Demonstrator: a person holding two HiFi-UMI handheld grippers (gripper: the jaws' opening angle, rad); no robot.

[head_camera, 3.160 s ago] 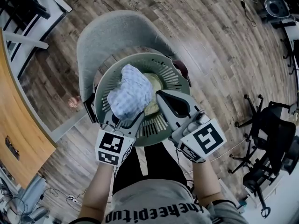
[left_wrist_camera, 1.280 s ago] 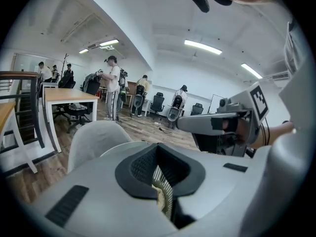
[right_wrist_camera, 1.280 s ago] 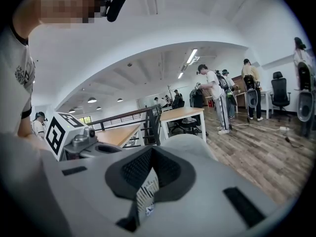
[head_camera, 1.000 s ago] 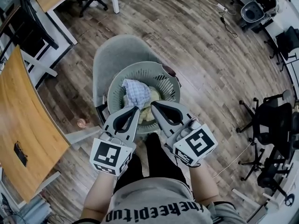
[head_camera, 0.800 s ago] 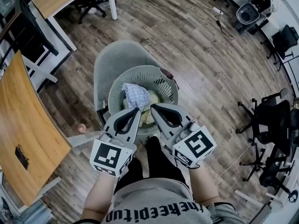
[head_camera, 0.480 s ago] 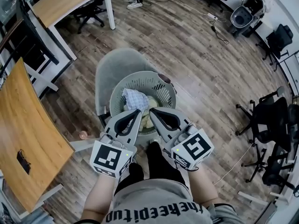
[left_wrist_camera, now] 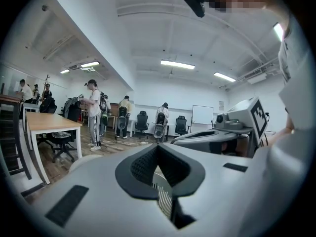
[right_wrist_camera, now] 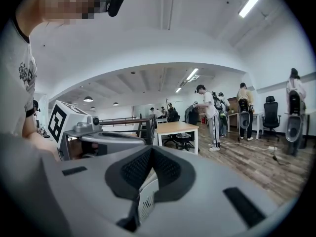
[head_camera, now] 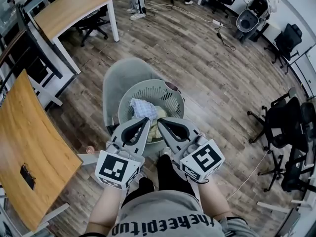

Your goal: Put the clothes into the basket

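Observation:
A round grey-green slatted basket (head_camera: 174,91) stands on the seat of a grey chair (head_camera: 120,73). Inside it lie a blue-and-white checked cloth (head_camera: 142,108) and a pale yellow cloth (head_camera: 159,114). My left gripper (head_camera: 147,120) and right gripper (head_camera: 159,121) hover side by side above the basket's near rim, both shut, with nothing between the jaws. In the left gripper view the closed tips (left_wrist_camera: 157,147) point across the room, and a strip of basket slats (left_wrist_camera: 164,194) shows through the gap below them. The right gripper view shows its closed tips (right_wrist_camera: 150,149) with a bit of basket rim (right_wrist_camera: 146,195) below.
A wooden desk (head_camera: 29,137) runs along the left and a white-legged table (head_camera: 69,6) stands at the upper left. Black office chairs (head_camera: 281,127) crowd the right side. Several people stand at the far end of the room. The floor is wood planking.
The left gripper has let go of the checked cloth, which now lies in the basket. Both shut grippers have risen and drawn back from the basket, which looks smaller.

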